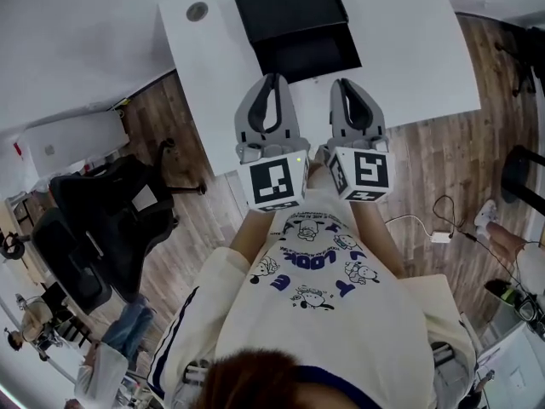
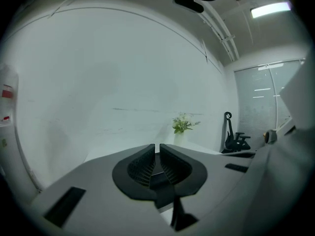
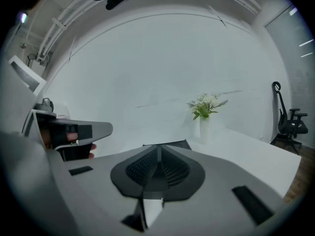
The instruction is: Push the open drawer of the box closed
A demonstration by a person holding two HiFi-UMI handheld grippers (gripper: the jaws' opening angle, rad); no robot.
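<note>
Over table [image 1: 409, 49] edge | left gripper [image 1: 271, 80], right gripper [image 1: 346, 83] side by side facing open drawer [image 1: 308, 56] | both closed, empty

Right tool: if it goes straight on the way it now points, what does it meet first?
Probably the black box with its open drawer on the white table; the shut right tool points at it. Height is unclear, so it may pass above.

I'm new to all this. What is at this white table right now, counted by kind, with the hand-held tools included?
Grippers: 2 (left gripper, right gripper)
Black box with open drawer: 1
Vase of flowers: 1
White table: 1
Total: 5
</note>
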